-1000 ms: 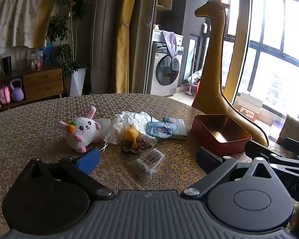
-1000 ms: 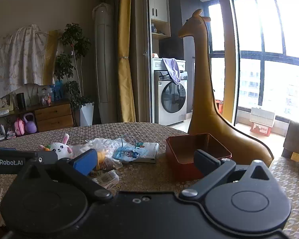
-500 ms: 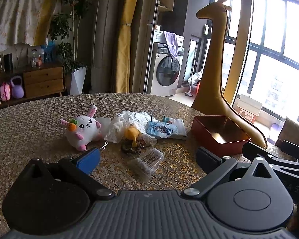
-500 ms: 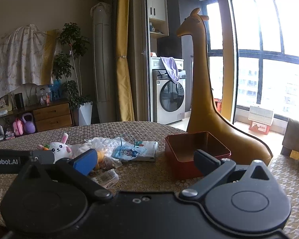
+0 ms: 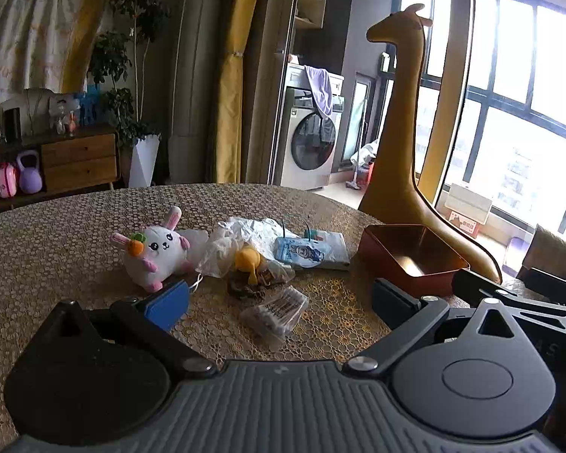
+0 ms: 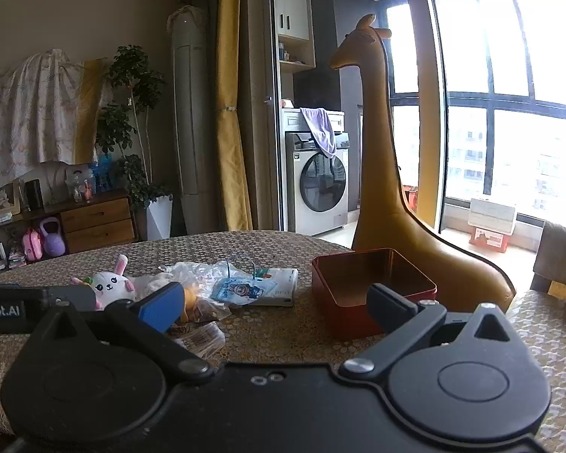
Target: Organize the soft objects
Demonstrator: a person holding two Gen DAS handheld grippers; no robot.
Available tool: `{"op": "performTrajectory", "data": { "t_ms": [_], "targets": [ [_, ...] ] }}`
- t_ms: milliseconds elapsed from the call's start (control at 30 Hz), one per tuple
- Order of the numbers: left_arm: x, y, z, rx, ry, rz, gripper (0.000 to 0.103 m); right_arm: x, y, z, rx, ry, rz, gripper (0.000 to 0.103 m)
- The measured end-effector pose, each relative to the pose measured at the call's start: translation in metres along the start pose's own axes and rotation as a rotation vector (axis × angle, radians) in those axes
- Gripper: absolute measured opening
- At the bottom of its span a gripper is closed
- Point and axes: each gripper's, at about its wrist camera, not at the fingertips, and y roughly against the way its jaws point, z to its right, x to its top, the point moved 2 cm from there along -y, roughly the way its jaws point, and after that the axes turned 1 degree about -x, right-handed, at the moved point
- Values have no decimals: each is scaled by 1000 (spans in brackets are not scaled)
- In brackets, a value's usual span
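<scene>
Grippers held low over patterned table, nothing gripped. Left gripper seen with fingers spread wide; right gripper likewise spread. Plush rabbit lain left of crumpled plastic bags and blue packet. Red tin placed right of pile, apart, empty.

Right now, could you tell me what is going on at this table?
A person holds two grippers over the table; both the left gripper and right gripper are open and empty. The plush bunny, plastic bags and packets lie loose beside the empty red tin. Nothing is sorted yet.
</scene>
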Motion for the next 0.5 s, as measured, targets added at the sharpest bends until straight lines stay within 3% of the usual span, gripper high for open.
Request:
{"op": "performTrajectory", "data": {
  "t_ms": [500],
  "targets": [
    [0,3,1,-13,-22,39,103,2,-1,0,-13,-13,13,103]
  ]
}}
